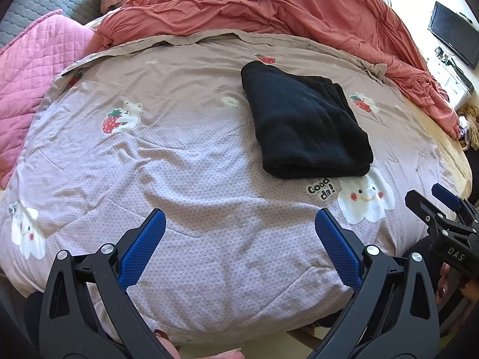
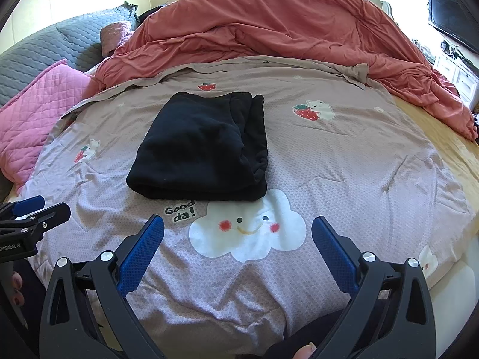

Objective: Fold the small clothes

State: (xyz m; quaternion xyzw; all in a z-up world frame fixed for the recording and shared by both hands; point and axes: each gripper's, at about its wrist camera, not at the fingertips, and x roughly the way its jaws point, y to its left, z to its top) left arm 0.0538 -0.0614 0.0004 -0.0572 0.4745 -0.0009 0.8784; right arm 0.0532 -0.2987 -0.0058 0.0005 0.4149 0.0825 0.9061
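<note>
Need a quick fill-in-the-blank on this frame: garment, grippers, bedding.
1. The folded garment is ____ in colour.
2. Both the left gripper and right gripper have their jaws ____.
3. The words beside the cloud print begin with "____".

Missing words: black; open; Good

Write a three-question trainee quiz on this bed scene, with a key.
1. True or false: the black garment lies folded on the printed quilt.
2. Which printed figure sits nearest the garment's front edge: A strawberry bear, B smiling cloud, C flower?
3. What does the right gripper hold, and what does the left gripper hold?

Key: 1 true. 2 B. 3 nothing; both are open, short of the garment.
</note>
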